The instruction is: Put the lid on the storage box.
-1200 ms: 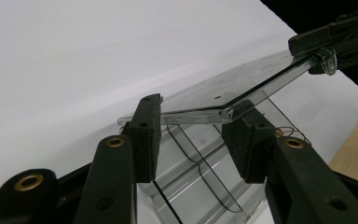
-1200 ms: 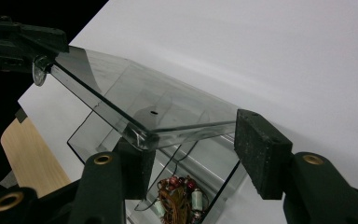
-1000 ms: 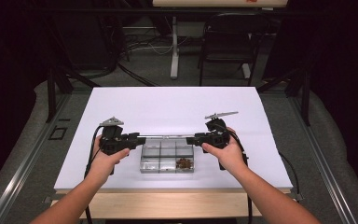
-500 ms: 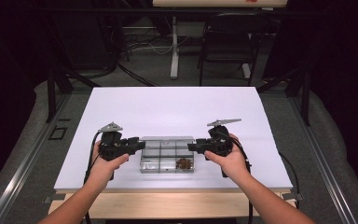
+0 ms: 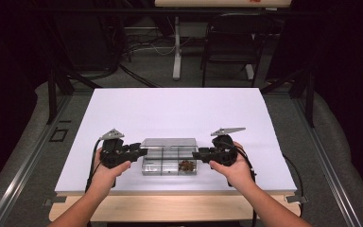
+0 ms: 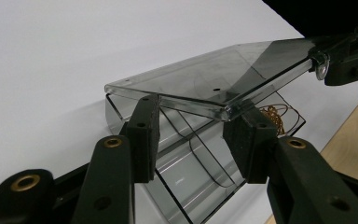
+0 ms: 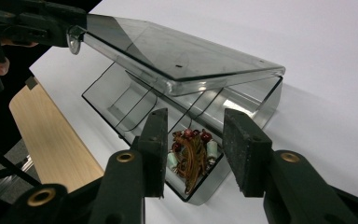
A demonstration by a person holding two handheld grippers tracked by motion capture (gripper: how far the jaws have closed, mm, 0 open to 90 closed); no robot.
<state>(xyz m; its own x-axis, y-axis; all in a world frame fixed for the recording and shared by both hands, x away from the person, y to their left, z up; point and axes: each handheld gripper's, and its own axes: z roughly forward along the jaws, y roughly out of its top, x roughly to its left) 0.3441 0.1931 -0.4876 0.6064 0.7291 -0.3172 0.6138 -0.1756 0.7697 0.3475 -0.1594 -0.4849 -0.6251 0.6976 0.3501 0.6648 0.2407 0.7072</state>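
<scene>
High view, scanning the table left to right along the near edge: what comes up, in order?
Left gripper → clear compartment box with its lid partly raised → small brown jewellery piece in the box's near right compartment → right gripper, held in the person's right hand.

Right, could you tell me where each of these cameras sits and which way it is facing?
High view: fixed above the person's side, facing forward and down on the white table; left hand, right hand and both forearms show.
Left gripper view: rides the left tongs, looking along their open jaws at one end of the clear box.
Right gripper view: rides the right tongs, facing the end that holds the beaded wire piece.
Shared: both gripper views show the box's tilted lid from opposite ends.
</scene>
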